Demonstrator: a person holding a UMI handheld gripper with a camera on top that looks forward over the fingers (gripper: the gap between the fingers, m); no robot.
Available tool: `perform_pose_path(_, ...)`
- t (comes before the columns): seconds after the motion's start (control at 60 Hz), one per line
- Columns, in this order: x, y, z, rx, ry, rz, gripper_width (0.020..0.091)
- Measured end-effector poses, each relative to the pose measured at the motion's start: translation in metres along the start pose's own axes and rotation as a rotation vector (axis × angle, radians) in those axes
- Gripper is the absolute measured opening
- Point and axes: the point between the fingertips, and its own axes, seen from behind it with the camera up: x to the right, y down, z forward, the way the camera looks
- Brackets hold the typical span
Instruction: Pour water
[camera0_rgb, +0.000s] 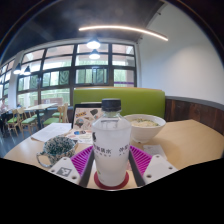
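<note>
Tongs (111, 165) closed on a clear plastic water bottle (111, 145); both purple pads (84, 157) press against its sides, one at each flank, no gap visible. Bottle upright, dark cap (111, 104) on, white label with printed text facing the camera, red band near its lower part. It sits squarely between the fingers, its base hidden low in the view, so cannot tell whether it rests on the table (185, 140) or is lifted off it. Table is light wood. Just beyond the bottle to the right, a pale bowl (144, 126) stands on the table, something light-coloured inside, contents unclear. To the left of the bottle, a dark, spiky, rounded object (58, 148) lies on the table close to the left finger; identity not clear. Behind it, a flat white sheet or tray (52, 131), and a small upright printed card (86, 118) stands just behind the bottle's left shoulder. Farther back, a green bench backrest (135, 100), large windows (60, 75) with dark frames, chairs (15, 120) at the far left, a long ceiling light strip (122, 31) overhead.
</note>
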Motion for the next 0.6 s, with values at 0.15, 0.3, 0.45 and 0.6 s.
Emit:
perform_pose_path(0.15, 0.006, 0.001, -0.023, -0.014, 0.017, -0.018, 0.0830)
perform_pose_path(0.3, 0.004, -0.010, -0.078, -0.015, 0.044, -0.033, 0.0827)
perform_pose_path(0.45, -0.022, -0.026, -0.154, -0.010, 0.005, -0.025, 0.0830)
perform_pose_path(0.6, -0.034, -0.034, -0.225, -0.012, -0.016, 0.021, 0.0828)
